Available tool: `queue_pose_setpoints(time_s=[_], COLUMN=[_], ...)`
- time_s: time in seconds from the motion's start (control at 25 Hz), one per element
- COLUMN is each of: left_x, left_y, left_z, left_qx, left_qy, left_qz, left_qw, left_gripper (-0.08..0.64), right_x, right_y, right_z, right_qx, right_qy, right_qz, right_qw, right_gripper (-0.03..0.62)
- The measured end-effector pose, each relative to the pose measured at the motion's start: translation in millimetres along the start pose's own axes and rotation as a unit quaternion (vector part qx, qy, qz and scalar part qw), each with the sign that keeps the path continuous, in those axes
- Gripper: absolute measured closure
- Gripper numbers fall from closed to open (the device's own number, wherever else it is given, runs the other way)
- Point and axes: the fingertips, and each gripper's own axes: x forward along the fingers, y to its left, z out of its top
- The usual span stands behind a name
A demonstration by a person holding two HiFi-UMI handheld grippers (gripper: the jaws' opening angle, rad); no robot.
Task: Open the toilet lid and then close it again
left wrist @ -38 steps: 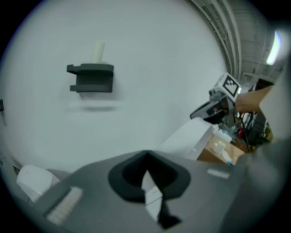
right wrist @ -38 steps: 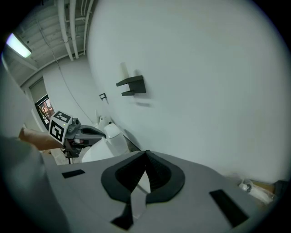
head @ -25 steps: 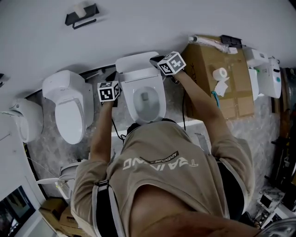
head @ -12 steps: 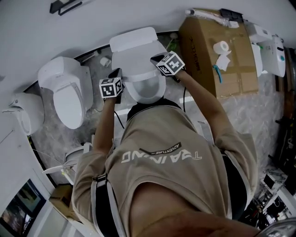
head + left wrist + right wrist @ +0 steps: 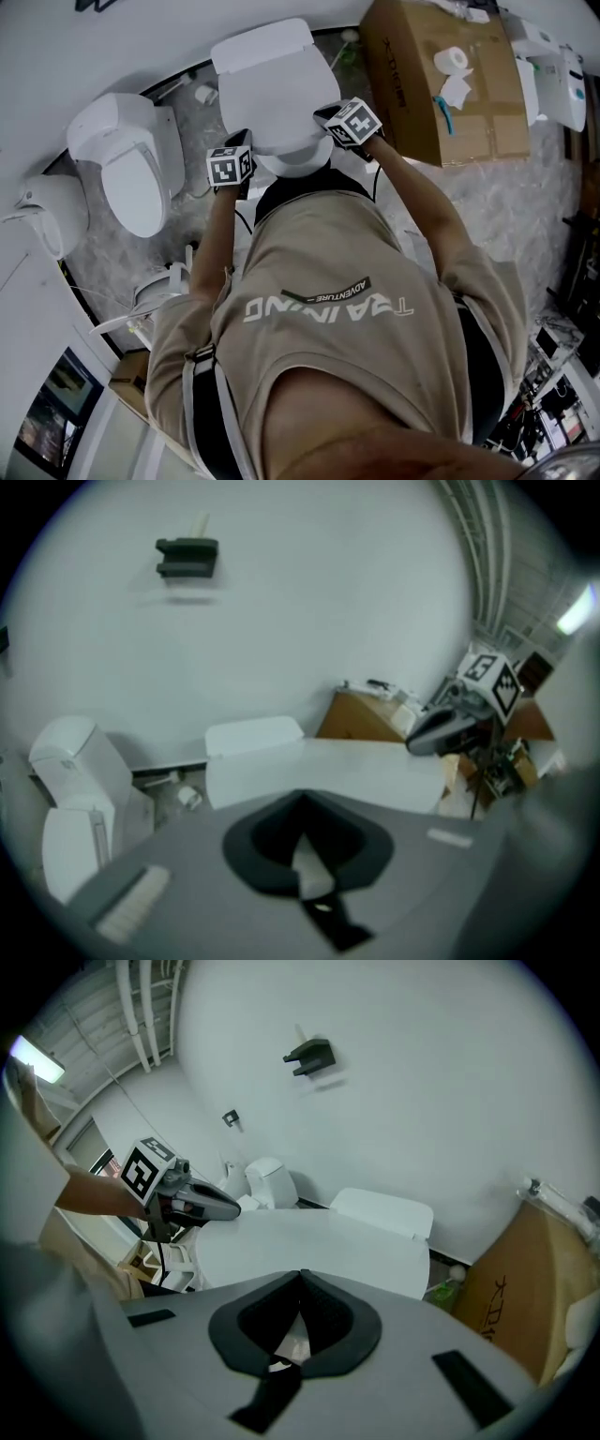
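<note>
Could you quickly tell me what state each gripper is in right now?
Left gripper: closed, holding nothing.
Right gripper: closed, holding nothing.

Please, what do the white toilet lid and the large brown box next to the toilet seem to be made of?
Toilet lid: probably moulded plastic, smooth and slightly glossy; it looks thin, evenly white, with rounded edges. It could not be confirmed by look alone.
Brown box: corrugated cardboard, matt; it shows flap seams on top and dark print on its side.
</note>
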Motion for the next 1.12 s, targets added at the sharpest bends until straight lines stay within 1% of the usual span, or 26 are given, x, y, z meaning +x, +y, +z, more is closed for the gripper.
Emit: queue_pose_setpoints(time_s=[0.16, 0.32, 0.44, 0.6, 0.8, 1.0, 1.12], left_x=[5, 12, 20, 27, 35, 47, 55], left_y=[-12, -22, -25, -27, -32, -33, -36], left_z=[-24, -47, -67, -86, -107, -135, -149], left_qx=[-0.003, 0.006, 0.0, -0.011, 0.002, -0.016, -0.02], left_qy=[0.023, 0.047, 0.066, 0.08, 0.092, 0.11, 0.118], left_qz=[-0.007, -0.013, -0.014, -0.018, -0.025, -0.035, -0.037], left_qw=[0.9997, 0.9988, 0.9977, 0.9966, 0.9954, 0.9932, 0.9922], left_gripper=[0.555, 0.555, 0.555, 0.555, 0.555, 0.555, 0.555], right_x=[2, 8, 15, 25, 35, 51, 60], right_y=[4, 7, 10, 13, 14, 19, 18], right_z=[-28, -53, -68, -89, -111, -137, -154], right_qx=[0.0, 0.015, 0.017, 0.028, 0.04, 0.042, 0.048], right_qy=[0.013, 0.027, 0.038, 0.05, 0.061, 0.069, 0.081], right_qz=[-0.003, 0.002, -0.001, 0.001, 0.007, 0.012, 0.007], right_qw=[1.0, 1.0, 0.999, 0.998, 0.997, 0.997, 0.996], right_gripper=[0.58, 0.58, 0.58, 0.578, 0.578, 0.579, 0.58])
